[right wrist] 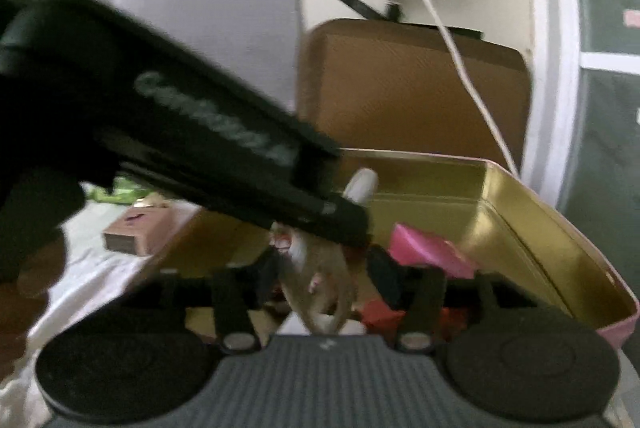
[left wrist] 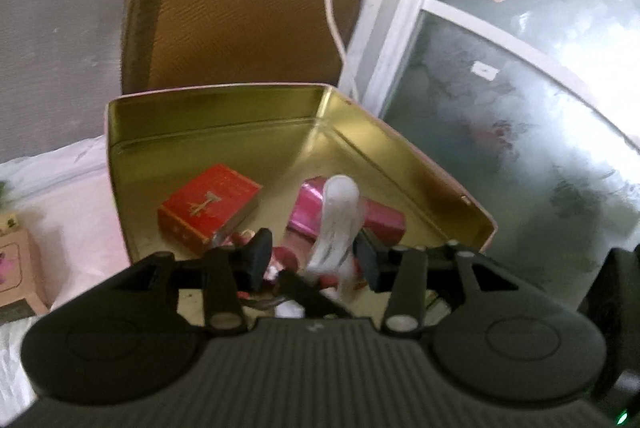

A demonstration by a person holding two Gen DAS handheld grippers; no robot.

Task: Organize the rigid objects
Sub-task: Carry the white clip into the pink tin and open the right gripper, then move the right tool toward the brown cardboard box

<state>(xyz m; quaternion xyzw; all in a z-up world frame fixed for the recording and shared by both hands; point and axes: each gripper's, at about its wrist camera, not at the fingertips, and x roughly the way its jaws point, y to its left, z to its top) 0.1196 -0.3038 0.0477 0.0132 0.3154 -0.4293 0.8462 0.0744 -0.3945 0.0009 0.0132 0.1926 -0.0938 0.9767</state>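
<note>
An open gold tin holds a red box, a shiny pink box and small red pieces. A white, slim plastic object stands upright in the tin between the fingers of my left gripper, close to the right pad, with a gap to the left pad. In the right wrist view my right gripper straddles the lower, pale part of the same object with space on both sides. The left gripper reaches in from the left, beside the white tip. The pink box lies behind.
The tin's brown-lined lid leans upright behind it against a wall, with a white cable hanging over it. A small pinkish carton lies on the white cloth to the left. A frosted window stands at the right.
</note>
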